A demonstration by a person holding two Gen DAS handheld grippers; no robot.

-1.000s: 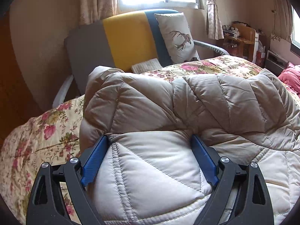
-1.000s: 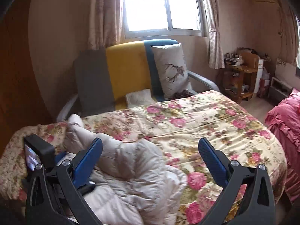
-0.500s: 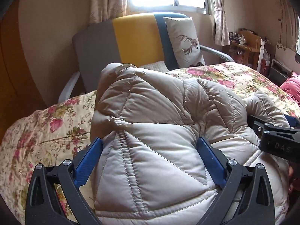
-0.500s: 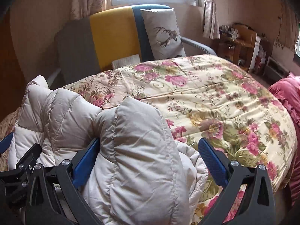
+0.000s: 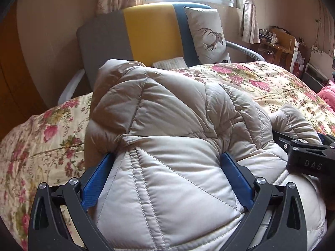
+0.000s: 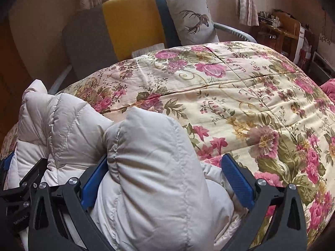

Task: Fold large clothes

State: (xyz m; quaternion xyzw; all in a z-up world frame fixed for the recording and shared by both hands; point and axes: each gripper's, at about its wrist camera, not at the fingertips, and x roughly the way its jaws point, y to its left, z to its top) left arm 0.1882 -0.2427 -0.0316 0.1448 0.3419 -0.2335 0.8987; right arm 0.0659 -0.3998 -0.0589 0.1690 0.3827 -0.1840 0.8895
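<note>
Puffy coat (image 5: pixel 167 177), bundled lower frame on bed (image 6: pixel 240 87), left tool (image 5: pixel 167 177) and right tool (image 6: pixel 167 179) spread wide, gripping nothing; next: flatten and tidy fold.

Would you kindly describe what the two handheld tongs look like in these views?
Both look alike. The left tongs and the right tongs have black, curved, cut-out plastic arms with silver screw heads at the joints, ending in ribbed blue pads. The right tongs' black body, seen from the left wrist, bears pale letters "DAS". No cables or sleeves show.
</note>
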